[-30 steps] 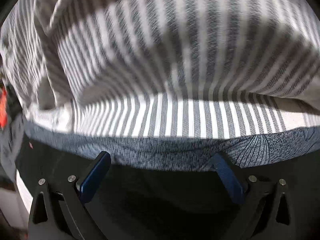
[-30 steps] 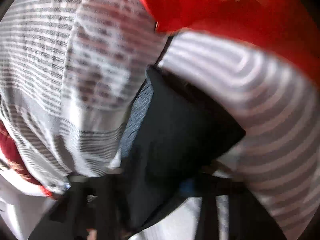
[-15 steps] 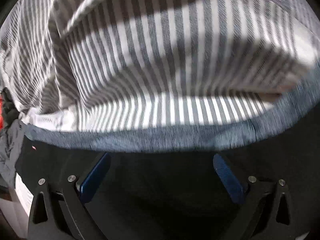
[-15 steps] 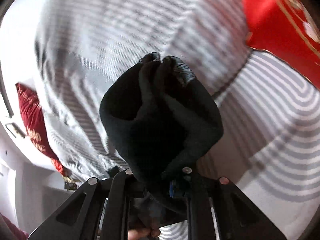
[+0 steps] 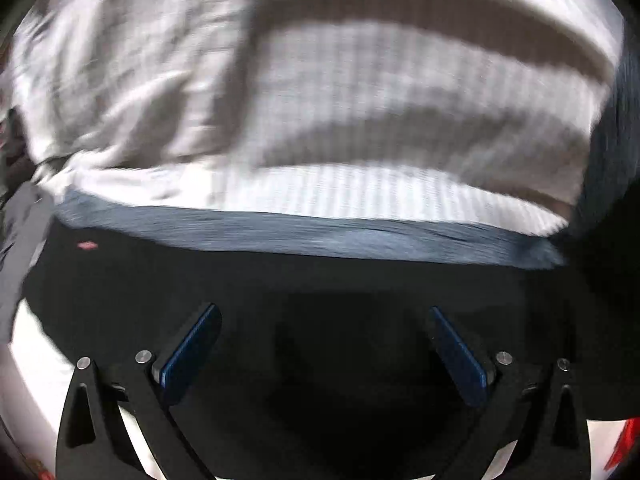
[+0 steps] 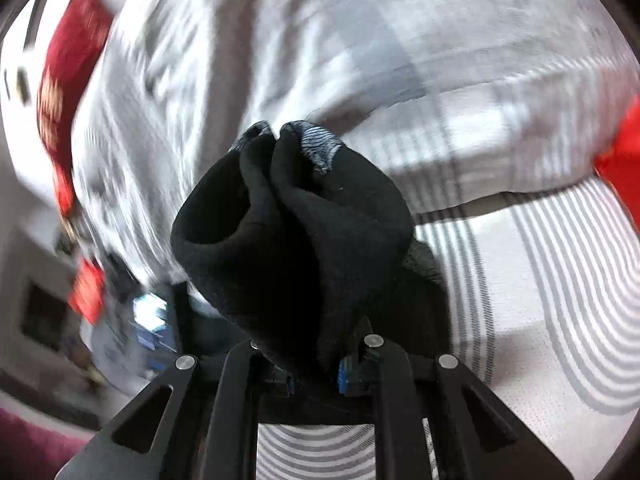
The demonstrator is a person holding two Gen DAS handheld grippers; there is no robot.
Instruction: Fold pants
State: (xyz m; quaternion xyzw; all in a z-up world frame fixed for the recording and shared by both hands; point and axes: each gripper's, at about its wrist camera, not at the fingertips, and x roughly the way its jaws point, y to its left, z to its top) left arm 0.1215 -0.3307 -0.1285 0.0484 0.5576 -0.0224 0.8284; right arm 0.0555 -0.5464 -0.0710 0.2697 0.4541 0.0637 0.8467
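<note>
The black pants (image 5: pixel 320 280) with a blue-grey waistband (image 5: pixel 312 236) lie flat across the striped bed in the left wrist view. My left gripper (image 5: pixel 324 340) is open, its blue pads (image 5: pixel 192 344) wide apart just above the black cloth, holding nothing. In the right wrist view my right gripper (image 6: pixel 316 376) is shut on a bunched fold of the black pants (image 6: pixel 288 232), which stands up in front of the camera, with a bit of blue-grey waistband (image 6: pixel 316 144) at its top.
A rumpled grey-and-white striped duvet (image 5: pixel 360 80) is heaped just beyond the pants. The striped sheet (image 6: pixel 540 300) lies to the right. A red cushion (image 6: pixel 64 80) sits at the far left, and red cloth (image 6: pixel 624 152) at the right edge.
The right gripper has lifted and swung the bunched pants, and the view behind it has shifted. The left gripper has pulled back a little over the flat black cloth. Both views are motion-blurred.
</note>
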